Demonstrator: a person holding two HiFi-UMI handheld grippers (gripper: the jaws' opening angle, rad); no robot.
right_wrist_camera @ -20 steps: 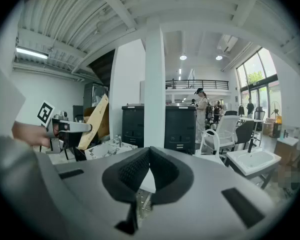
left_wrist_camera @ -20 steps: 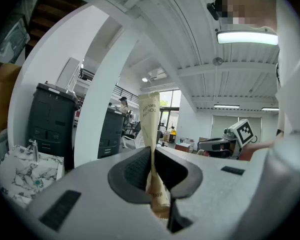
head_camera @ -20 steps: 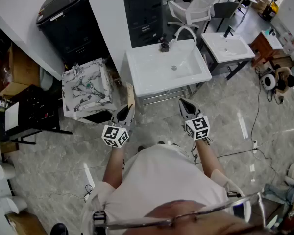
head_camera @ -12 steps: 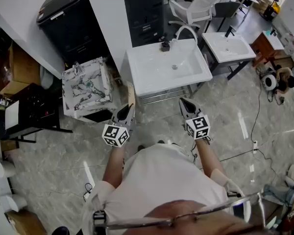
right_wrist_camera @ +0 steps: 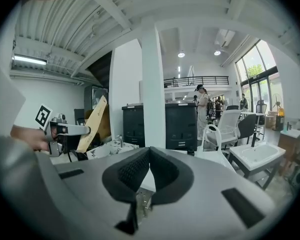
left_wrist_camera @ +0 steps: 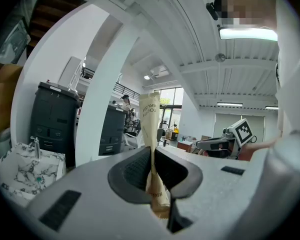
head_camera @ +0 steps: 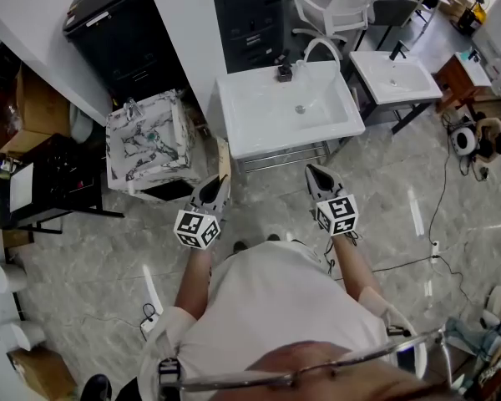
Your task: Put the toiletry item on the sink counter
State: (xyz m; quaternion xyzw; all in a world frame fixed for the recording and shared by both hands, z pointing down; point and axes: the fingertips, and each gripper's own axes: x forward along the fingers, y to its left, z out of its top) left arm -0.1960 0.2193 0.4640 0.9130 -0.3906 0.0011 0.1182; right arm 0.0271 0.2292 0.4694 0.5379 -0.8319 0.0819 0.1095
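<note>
My left gripper (head_camera: 217,184) is shut on a long tan paper toothbrush packet (head_camera: 222,160), which sticks out past the jaws toward the white sink (head_camera: 259,124). In the left gripper view the packet (left_wrist_camera: 151,134) stands upright, pinched between the dark pads. My right gripper (head_camera: 314,174) is shut with nothing in it, held level with the left one just in front of the white sink's metal frame. The right gripper view shows the packet (right_wrist_camera: 92,124) off to its left, held in the left gripper (right_wrist_camera: 70,130).
A marble-patterned sink (head_camera: 146,144) stands to the left of the white sink, and a second white sink (head_camera: 392,78) to the right. Black bins (head_camera: 108,23) and a white pillar (head_camera: 184,23) are behind. Cables (head_camera: 438,224) lie on the floor at right.
The view has shifted a little, so the sinks sit slightly higher in the frame. Both grippers hold the same pose, the packet still gripped.
</note>
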